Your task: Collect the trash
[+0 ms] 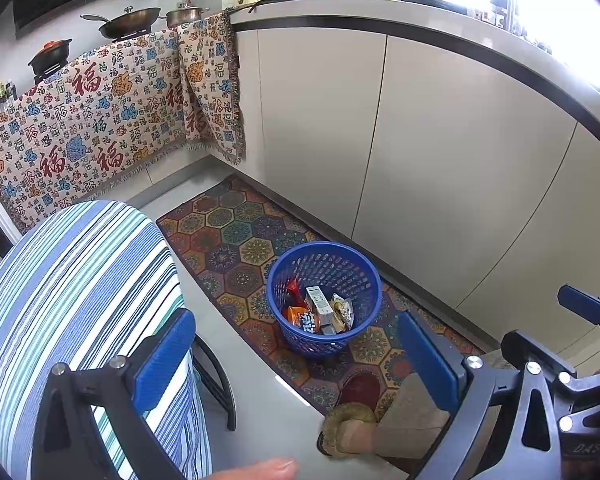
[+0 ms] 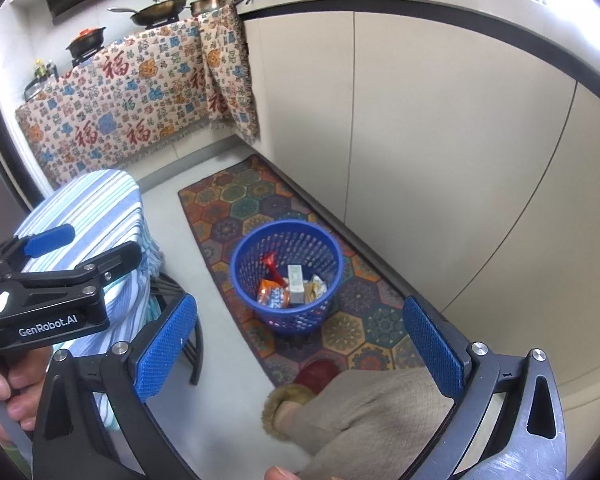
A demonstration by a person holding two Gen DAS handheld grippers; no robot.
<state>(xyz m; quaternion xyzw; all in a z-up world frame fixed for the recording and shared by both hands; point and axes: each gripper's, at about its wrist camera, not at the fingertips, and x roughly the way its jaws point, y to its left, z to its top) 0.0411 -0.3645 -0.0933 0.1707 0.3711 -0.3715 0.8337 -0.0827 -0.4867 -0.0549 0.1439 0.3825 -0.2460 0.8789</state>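
"GenRobot.AI" on left gripper (image 2: pixel 80 252); cloth (image 2: pixel 132 92) (福, probably).

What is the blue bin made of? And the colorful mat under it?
The blue bin looks like molded plastic: even glossy blue, with walls pierced by neat rows of small holes. The mat beneath it seems a woven or printed fabric rug: flat, matte, with a hexagon pattern; the exact fiber is unclear.

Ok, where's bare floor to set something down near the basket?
Bare grey floor lies between the patterned rug and the striped-cloth stool. The blue basket sits on the rug; nearer us, the slippered foot crowds it.
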